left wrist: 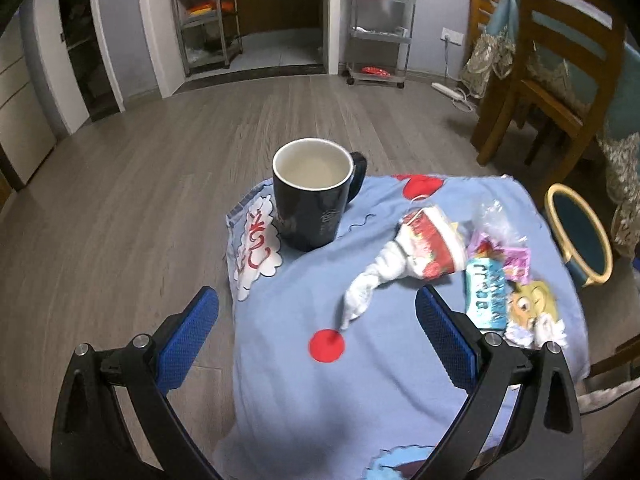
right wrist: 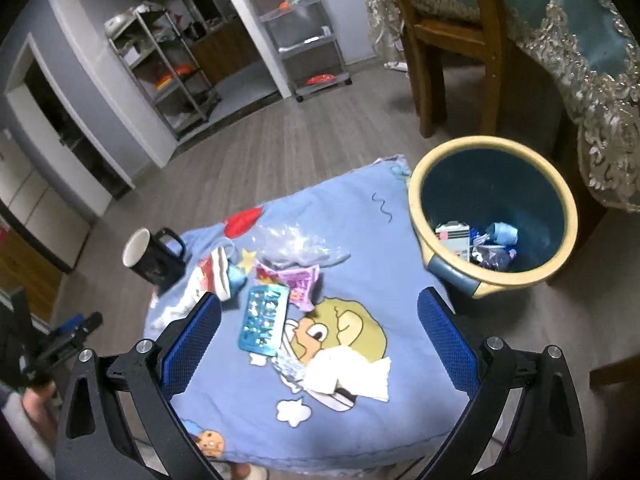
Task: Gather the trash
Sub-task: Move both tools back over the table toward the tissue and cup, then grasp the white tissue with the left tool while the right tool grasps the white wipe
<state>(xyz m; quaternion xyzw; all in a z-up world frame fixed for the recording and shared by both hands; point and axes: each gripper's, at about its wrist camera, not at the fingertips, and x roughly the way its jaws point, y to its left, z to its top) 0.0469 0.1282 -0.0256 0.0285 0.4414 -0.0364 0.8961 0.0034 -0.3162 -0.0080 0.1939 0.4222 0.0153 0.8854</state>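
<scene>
Blue cartoon cloth [right wrist: 344, 240] under dark mug [left wrist: 312, 196], wrappers [right wrist: 264, 320], crumpled tissue [left wrist: 364, 292].

The setting is a private home, apparently a dining area opening onto a kitchen or pantry. A carved brown wooden dining chair [left wrist: 560, 60] stands beside a table draped in teal cloth with beige lace trim [right wrist: 592, 64], on grey wood-plank flooring [left wrist: 160, 168]. Beyond the chair, against the far wall, stand a grey wheeled storage trolley [left wrist: 380, 24] and an open metal wire rack of household goods [left wrist: 208, 16], the rack set inside a tiled doorway; a white power strip [left wrist: 452, 94] lies on the floor between trolley and chair.
</scene>
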